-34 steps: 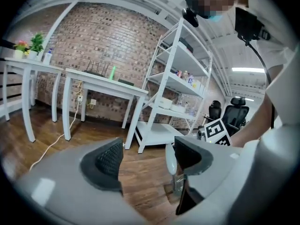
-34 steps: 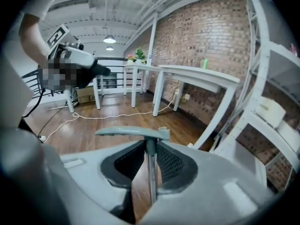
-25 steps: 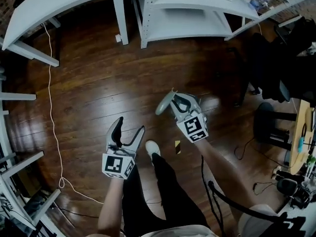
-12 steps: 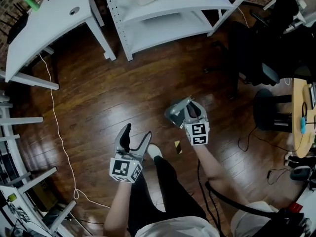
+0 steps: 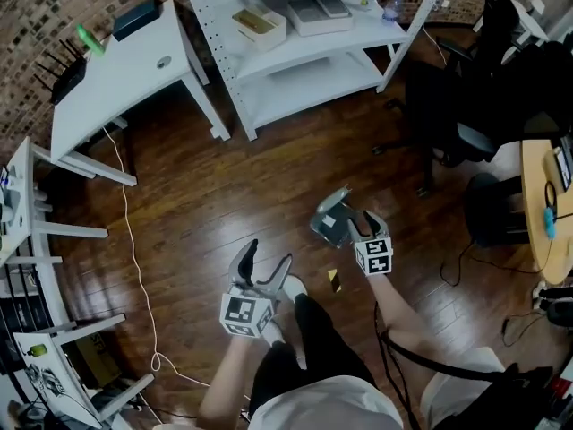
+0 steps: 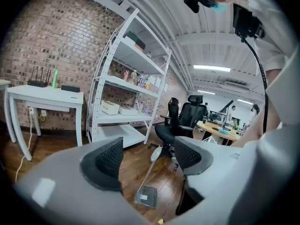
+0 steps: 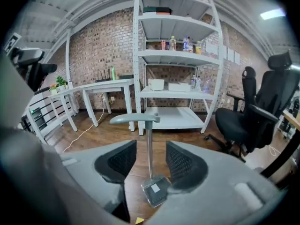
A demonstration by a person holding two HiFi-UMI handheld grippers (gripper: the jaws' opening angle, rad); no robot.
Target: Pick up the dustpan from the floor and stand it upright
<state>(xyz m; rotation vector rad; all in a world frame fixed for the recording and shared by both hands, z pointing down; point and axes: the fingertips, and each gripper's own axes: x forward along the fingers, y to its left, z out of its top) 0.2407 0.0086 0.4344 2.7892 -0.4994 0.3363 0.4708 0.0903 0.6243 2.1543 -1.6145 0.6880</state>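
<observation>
Dark wood floor [image 5: 197,195] fills most of the head view. White shelf unit [image 5: 304,70] stands far centre, white table [image 5: 125,70] far left, black chairs [image 5: 448,106] far right. A white cable [image 5: 134,267] trails across the floor on the left.

Dustpan [image 7: 149,144] stands upright on the floor just right of centre, pan down and grip bar on top. In the head view it is the grey shape [image 5: 328,225] right at the tip of the right gripper [image 5: 347,213].

Right gripper [image 7: 150,161]: jaws narrow and opening. The dustpan's stick runs between the pads with a gap each side, so no pinch.

Left gripper [image 5: 267,262] sits near left, apart from the dustpan. Its jaws [image 6: 147,156] are wide with nothing gripped; the dustpan only shows farther off through the gap.

Small yellow scrap [image 5: 333,280] lies on the floor between the grippers.
</observation>
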